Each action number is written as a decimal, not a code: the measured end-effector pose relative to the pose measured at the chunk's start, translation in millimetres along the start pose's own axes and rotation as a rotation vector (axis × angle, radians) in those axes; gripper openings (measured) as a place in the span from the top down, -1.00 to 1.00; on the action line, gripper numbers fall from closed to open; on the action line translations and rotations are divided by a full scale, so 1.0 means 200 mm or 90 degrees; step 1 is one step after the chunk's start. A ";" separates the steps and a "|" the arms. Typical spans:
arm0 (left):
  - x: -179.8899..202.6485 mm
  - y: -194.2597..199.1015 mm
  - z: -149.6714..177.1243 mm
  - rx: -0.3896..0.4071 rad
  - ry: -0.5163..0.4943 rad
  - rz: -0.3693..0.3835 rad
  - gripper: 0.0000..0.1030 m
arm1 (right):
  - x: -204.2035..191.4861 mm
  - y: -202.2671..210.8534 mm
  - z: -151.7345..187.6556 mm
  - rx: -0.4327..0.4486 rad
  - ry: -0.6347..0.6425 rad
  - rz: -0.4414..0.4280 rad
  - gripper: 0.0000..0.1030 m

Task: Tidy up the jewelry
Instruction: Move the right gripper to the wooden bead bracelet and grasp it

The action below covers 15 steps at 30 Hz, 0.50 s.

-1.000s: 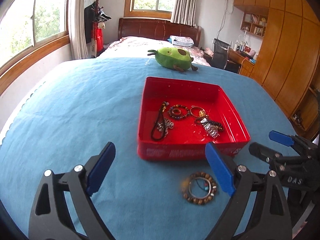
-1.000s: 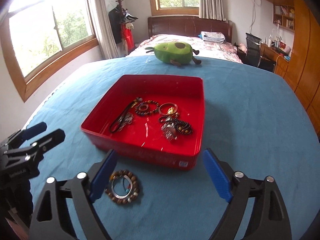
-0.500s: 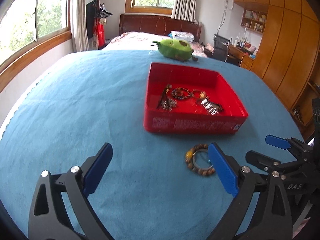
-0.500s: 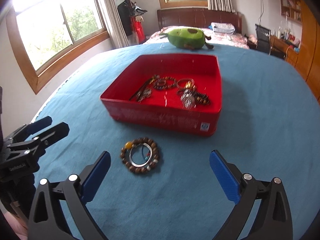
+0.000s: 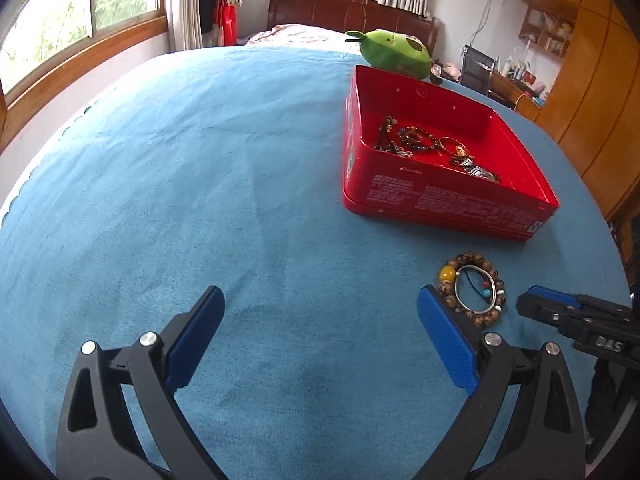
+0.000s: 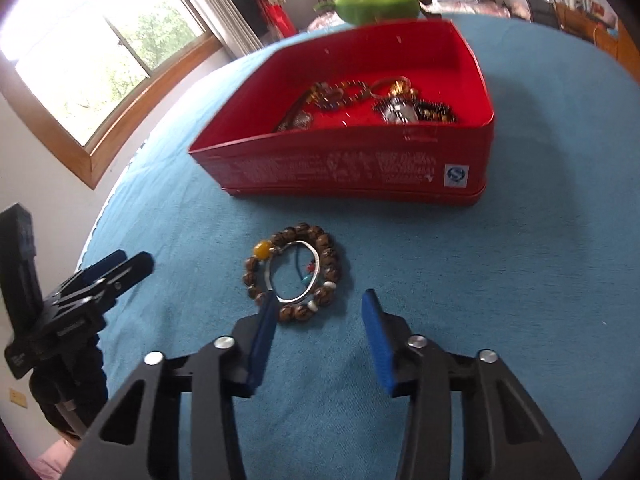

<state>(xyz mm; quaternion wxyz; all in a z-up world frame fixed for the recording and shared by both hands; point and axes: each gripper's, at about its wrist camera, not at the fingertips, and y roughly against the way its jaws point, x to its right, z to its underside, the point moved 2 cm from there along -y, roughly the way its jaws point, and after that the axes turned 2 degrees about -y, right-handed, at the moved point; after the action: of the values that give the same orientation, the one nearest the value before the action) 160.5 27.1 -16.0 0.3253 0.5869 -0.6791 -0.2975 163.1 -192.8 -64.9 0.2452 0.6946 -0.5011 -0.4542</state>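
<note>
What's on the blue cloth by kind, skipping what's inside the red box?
Red box: 1
Green plush toy: 1
Wooden bead bracelet: 1
Silver bangle, lying inside the bead bracelet: 1
Total: 4

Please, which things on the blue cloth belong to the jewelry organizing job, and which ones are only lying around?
Belong to the job:
- beaded bracelet with a silver bangle on the cloth
- red box
- jewelry already in it

Only lying around:
- green plush toy behind the box
</note>
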 end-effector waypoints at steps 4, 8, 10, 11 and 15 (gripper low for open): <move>0.01 -0.01 -0.01 0.002 -0.008 -0.001 -0.87 | 0.02 -0.06 -0.02 -0.013 -0.004 0.004 0.40; 0.02 -0.03 0.00 -0.002 -0.016 0.003 -0.87 | 0.01 -0.09 -0.05 -0.015 0.001 0.010 0.53; 0.03 -0.03 0.00 -0.004 -0.019 0.005 -0.87 | 0.00 -0.10 -0.05 -0.018 0.004 0.010 0.54; 0.03 -0.04 0.00 -0.005 -0.021 0.007 -0.87 | 0.00 -0.11 -0.06 -0.020 0.006 0.010 0.55; 0.03 -0.04 0.00 -0.007 -0.018 0.008 -0.87 | -0.03 -0.14 -0.06 -0.021 0.025 0.020 0.56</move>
<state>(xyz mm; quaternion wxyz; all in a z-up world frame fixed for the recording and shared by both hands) 164.9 19.4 -22.5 0.3206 0.5764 -0.6858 -0.3077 186.4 -178.8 -79.1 0.2734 0.6914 -0.4996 -0.4446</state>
